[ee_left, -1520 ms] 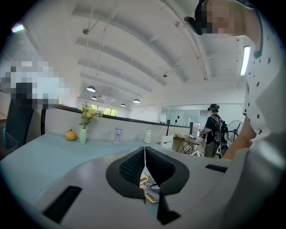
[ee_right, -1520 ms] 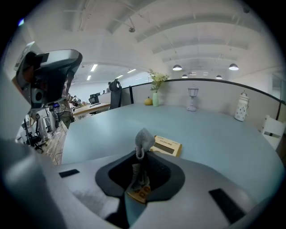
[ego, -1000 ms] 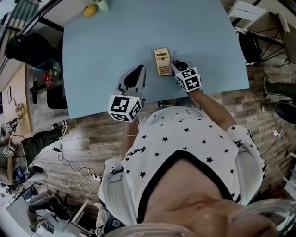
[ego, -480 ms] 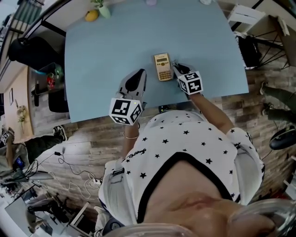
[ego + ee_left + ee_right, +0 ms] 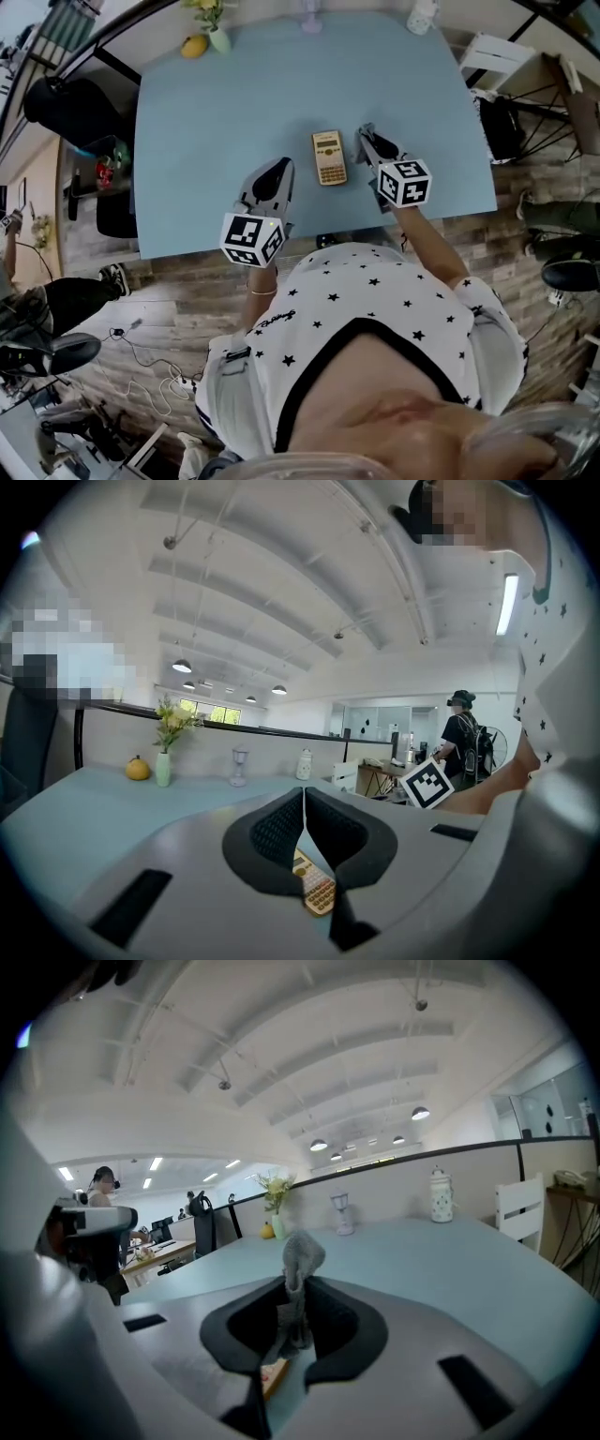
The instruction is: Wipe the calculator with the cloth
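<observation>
A tan calculator point(image 5: 328, 157) lies flat on the light blue table point(image 5: 206, 131), near its front edge. My right gripper point(image 5: 368, 138) sits just to the right of it, apart from it, shut on a grey cloth point(image 5: 300, 1262) that sticks up between the jaws. A corner of the calculator point(image 5: 274, 1376) shows below the cloth in the right gripper view. My left gripper point(image 5: 275, 174) rests to the left of the calculator, its jaws shut with nothing in them. The left gripper point(image 5: 303, 799) looks at the calculator point(image 5: 316, 890) through the gap under its tips.
At the table's far edge stand a small vase with flowers point(image 5: 214, 33), a yellow fruit point(image 5: 194, 45), a clear glass point(image 5: 310, 21) and a white jar point(image 5: 424, 16). A white chair point(image 5: 497, 37) stands past the right edge. The front edge runs just behind both grippers.
My right gripper with the cloth has drawn a little to the right, away from the calculator. The left gripper has stayed about where it was. The head view has shifted.
</observation>
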`<state>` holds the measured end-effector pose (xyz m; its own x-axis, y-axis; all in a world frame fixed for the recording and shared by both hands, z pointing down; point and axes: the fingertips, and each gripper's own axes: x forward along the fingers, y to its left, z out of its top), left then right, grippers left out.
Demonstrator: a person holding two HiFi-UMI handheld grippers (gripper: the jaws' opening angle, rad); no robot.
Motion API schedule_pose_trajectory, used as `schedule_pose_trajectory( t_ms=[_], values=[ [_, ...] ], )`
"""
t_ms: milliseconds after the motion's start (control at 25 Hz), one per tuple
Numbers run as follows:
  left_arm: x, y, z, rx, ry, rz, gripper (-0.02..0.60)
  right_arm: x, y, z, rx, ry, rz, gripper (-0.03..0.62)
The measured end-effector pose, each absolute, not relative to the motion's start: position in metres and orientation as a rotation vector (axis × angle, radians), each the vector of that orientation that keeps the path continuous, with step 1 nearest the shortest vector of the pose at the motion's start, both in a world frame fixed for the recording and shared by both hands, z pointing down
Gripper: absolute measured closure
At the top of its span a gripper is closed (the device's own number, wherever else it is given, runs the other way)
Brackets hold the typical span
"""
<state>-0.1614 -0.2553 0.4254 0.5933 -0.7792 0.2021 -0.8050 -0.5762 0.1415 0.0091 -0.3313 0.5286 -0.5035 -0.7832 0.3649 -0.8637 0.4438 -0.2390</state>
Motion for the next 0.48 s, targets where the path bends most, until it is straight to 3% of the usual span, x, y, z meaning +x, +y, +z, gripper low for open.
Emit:
schedule_pose_trajectory(
  t_ms=[480],
  values=[
    [-0.160,-0.262,0.413,2.626,-1.336,0.163,0.551,-0.011,-0.316,0.453,1.390,-2.723,0.468,0.542]
  ],
)
